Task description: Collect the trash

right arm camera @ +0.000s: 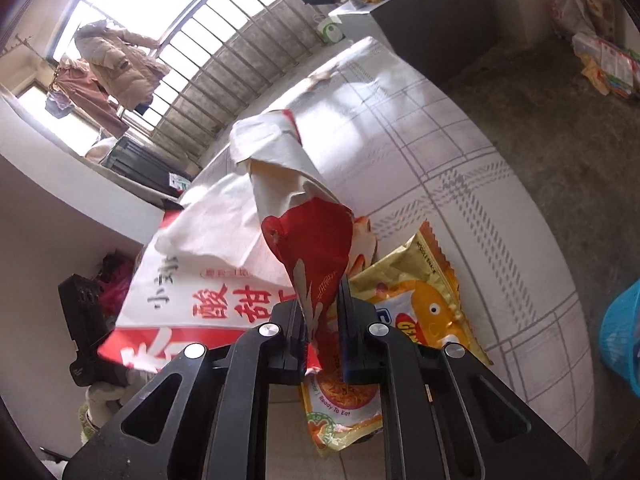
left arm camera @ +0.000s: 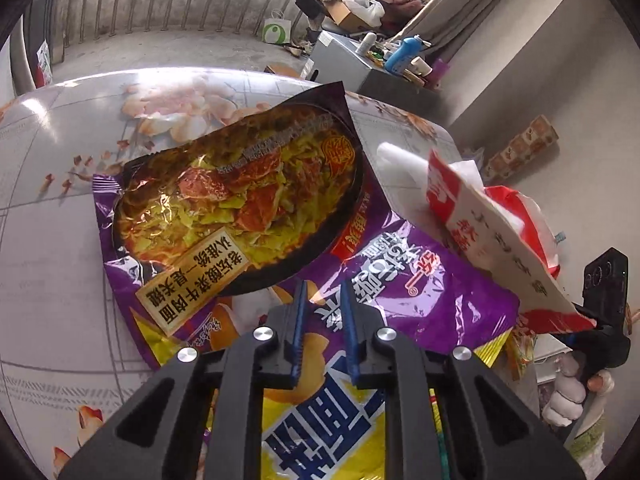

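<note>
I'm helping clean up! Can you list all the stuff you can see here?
Noodle wrapper: one, purple, on the table, its near end between the left fingers.
Red-and-white wrapper: one, lifted, pinched by the right gripper.
Yellow snack packet: one, on the table under that gripper.
Table: one, white, flower-printed cloth.
Basket: one, blue, on the floor, right edge.
Cabinet: one, grey, behind the table.
Left gripper: black, blue pads, closed on the noodle wrapper.
Right gripper: black, closed.
</note>
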A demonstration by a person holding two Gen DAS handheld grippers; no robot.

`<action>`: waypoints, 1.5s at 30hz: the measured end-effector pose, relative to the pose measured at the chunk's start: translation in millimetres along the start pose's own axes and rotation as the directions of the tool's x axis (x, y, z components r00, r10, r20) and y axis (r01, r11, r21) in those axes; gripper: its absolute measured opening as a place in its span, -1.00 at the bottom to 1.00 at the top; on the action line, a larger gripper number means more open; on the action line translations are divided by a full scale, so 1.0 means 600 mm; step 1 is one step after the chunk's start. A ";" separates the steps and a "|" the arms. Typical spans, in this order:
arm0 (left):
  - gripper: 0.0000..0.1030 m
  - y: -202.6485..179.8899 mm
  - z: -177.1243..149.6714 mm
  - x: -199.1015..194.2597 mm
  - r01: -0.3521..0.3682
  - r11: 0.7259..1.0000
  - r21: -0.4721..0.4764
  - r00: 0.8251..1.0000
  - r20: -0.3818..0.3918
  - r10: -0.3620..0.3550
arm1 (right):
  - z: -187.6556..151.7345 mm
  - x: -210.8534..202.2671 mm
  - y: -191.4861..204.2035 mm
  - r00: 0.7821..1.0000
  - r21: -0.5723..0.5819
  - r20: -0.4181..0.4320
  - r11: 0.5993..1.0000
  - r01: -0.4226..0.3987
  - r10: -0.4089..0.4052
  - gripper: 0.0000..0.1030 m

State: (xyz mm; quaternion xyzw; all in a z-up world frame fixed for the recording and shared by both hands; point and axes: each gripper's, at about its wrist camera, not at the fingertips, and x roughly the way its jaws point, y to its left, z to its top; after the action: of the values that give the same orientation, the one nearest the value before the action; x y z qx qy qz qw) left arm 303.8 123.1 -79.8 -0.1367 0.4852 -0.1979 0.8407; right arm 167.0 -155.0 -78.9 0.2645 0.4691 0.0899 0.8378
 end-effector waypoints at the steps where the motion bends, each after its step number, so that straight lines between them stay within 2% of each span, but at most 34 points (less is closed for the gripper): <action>1: -0.70 -0.008 -0.008 -0.003 0.008 1.000 0.014 1.000 -0.010 -0.008 | -0.010 -0.003 0.006 1.000 -0.015 -0.008 1.000 0.004 -0.004 -0.85; 8: -0.73 -0.060 -0.077 -0.020 0.092 0.994 0.063 0.992 -0.093 -0.086 | -0.092 -0.065 0.006 0.998 -0.003 -0.050 0.999 -0.036 0.036 -0.86; 13: -0.75 -0.085 -0.128 -0.035 0.132 0.990 0.058 0.985 -0.117 -0.125 | -0.140 -0.104 -0.009 0.997 0.031 -0.062 0.999 -0.044 0.046 -0.86; 18: -0.75 -0.096 -0.167 -0.056 0.161 0.986 0.040 0.979 -0.134 -0.155 | -0.152 -0.128 -0.018 0.997 0.041 -0.069 0.998 -0.044 0.047 -0.86; 22: -0.75 -0.109 -0.185 -0.073 0.130 0.988 0.079 0.986 -0.112 -0.121 | -0.148 -0.132 -0.015 0.999 0.022 -0.050 1.000 -0.016 0.017 -0.85; 25: -0.75 -0.109 -0.185 -0.091 0.109 0.991 0.075 0.992 -0.077 -0.103 | -0.142 -0.138 -0.009 0.999 0.008 -0.033 1.000 0.000 0.000 -0.74; 28: -0.74 -0.088 -0.191 -0.130 0.098 0.992 0.074 0.995 -0.031 -0.096 | -0.143 -0.151 0.001 1.000 -0.015 -0.011 1.000 0.001 -0.001 -0.46; 30: -0.73 -0.080 -0.194 -0.150 0.088 0.994 0.071 0.996 -0.004 -0.088 | -0.150 -0.159 0.001 1.000 -0.030 0.010 1.000 0.009 -0.009 -0.09; 32: -0.72 -0.069 -0.200 -0.167 0.080 0.995 0.066 0.997 0.014 -0.081 | -0.148 -0.165 0.009 1.000 -0.041 0.028 0.999 0.013 -0.012 0.02; 34: -0.68 -0.063 -0.207 -0.181 0.073 0.995 0.062 0.997 0.030 -0.075 | -0.146 -0.171 0.014 0.998 -0.044 0.047 0.999 0.030 -0.028 0.10; 37: -0.46 -0.062 -0.218 -0.196 0.068 0.994 0.086 0.997 0.041 -0.072 | -0.142 -0.187 0.019 0.995 -0.046 0.090 0.998 0.045 -0.041 0.14; 40: -0.12 -0.082 -0.237 -0.200 0.027 0.986 0.167 0.999 0.042 -0.035 | -0.148 -0.214 0.017 0.989 -0.045 0.141 0.997 0.058 -0.051 0.14; 42: 0.12 -0.104 -0.253 -0.198 -0.023 0.968 0.250 0.998 0.064 0.007 | -0.151 -0.230 0.015 0.984 -0.050 0.169 0.996 0.068 -0.059 0.14; 45: 0.22 -0.139 -0.269 -0.177 -0.129 0.910 0.393 0.989 0.117 0.090 | -0.151 -0.237 0.016 0.980 -0.044 0.190 0.997 0.070 -0.061 0.14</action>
State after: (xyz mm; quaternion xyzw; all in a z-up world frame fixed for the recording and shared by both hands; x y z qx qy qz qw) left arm 98.8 92.4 -43.1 0.0558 0.4006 -0.2385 0.8829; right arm 15.3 -171.0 -6.9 0.2350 0.3936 0.0487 0.8874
